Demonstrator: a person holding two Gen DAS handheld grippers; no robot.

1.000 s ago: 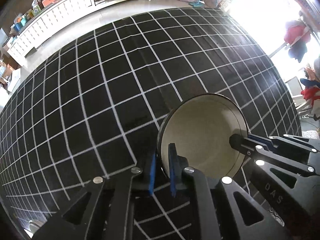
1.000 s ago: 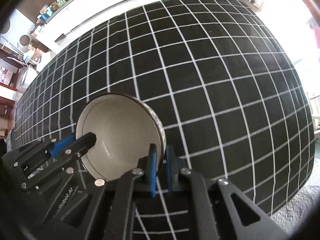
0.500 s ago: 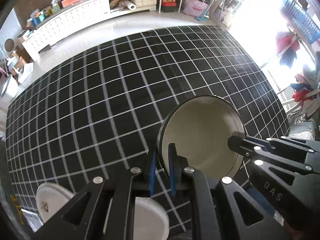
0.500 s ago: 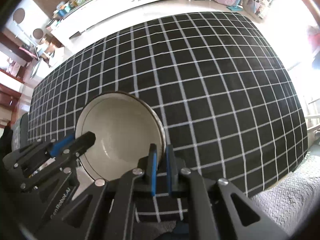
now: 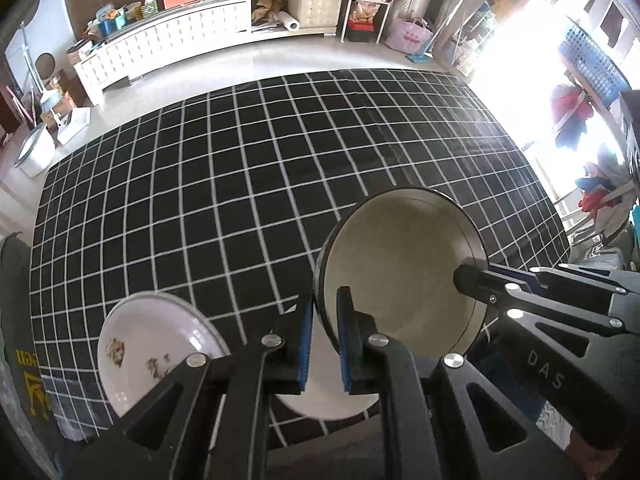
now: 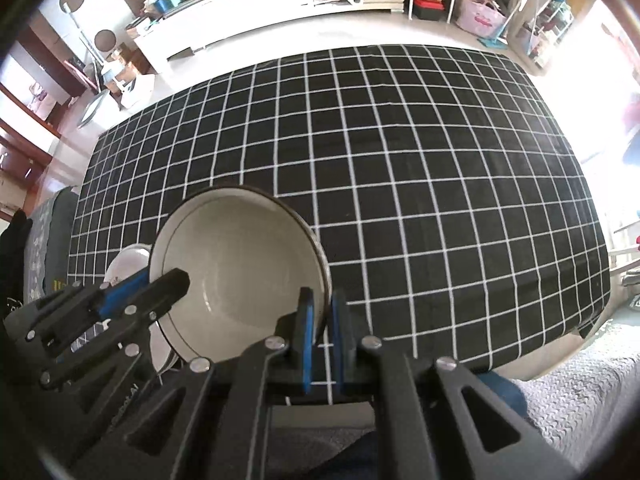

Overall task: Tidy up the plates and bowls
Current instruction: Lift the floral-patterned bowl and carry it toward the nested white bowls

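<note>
A cream bowl with a dark rim hangs tilted above the black checked tablecloth, held from two sides. My left gripper is shut on its left rim, my right gripper on the opposite rim. In the right wrist view the bowl has my right gripper shut on its near right rim and the left gripper on its left rim. A white floral plate lies near the table's front edge. A second white plate is partly hidden under the bowl and fingers.
The checked table ends close below the grippers. A grey textured fabric lies beyond its near right corner. A long white cabinet stands across the floor. Clothes hang at the bright right side.
Both grippers have risen with the bowl and drawn back toward the table's near edge. Two white plates and the table's edges have come into view.
</note>
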